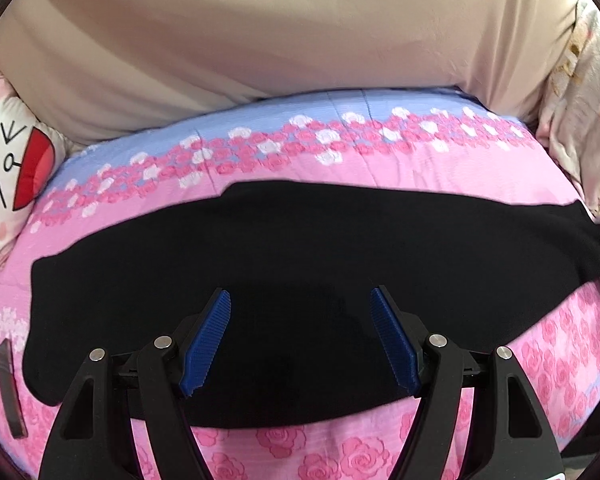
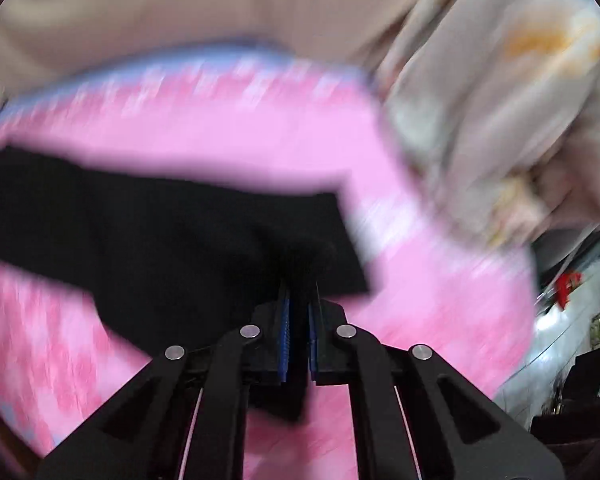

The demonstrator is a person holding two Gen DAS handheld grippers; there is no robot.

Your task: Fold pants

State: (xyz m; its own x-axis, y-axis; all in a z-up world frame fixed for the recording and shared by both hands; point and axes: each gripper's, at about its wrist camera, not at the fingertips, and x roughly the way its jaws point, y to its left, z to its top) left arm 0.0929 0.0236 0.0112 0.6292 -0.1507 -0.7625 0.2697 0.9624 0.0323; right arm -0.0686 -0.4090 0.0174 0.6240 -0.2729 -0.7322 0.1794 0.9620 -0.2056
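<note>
1. Bedspread [image 1: 480, 168]: pink, rose-printed; it carries everything below.
2. Pants [image 1: 300, 248]: black, lying flat in a long band across it.
3. Left gripper [image 1: 300, 300]: your tongs stand apart above the cloth, holding nothing.
4. Right gripper [image 2: 299, 300]: clamped on the pants' end; the view is blurred. Step, as judged: the lengthwise fold. Next, carry this end across to the far one.

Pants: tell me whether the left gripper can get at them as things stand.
Probably yes. The left gripper hangs open right over the black pants spread on the pink bedspread, with nothing between its pads and the cloth.
</note>
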